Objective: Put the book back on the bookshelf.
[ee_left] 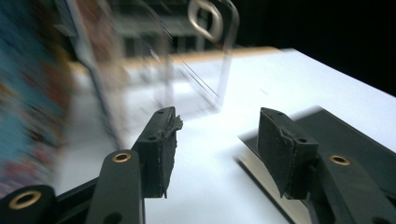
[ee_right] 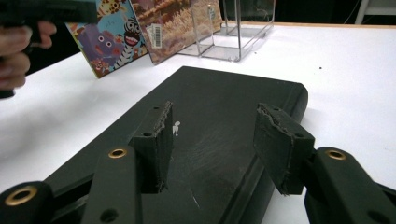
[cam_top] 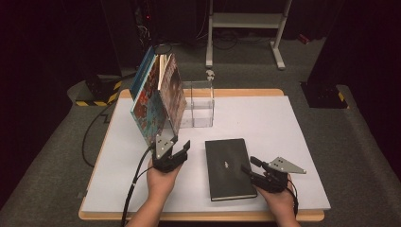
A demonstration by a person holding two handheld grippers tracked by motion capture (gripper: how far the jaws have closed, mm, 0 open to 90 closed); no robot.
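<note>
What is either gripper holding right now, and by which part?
Nothing is held. The left gripper has open jaws with only bare table between them; the right gripper hangs open over the black notebook, pads apart from it.

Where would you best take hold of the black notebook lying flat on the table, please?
Probably at its right long edge, near the lower corner, coming in low from the right. The notebook lies flat on the table, so only its thin edges offer a bite, and the right tongs sit open at that side, one jaw above the cover.
</note>
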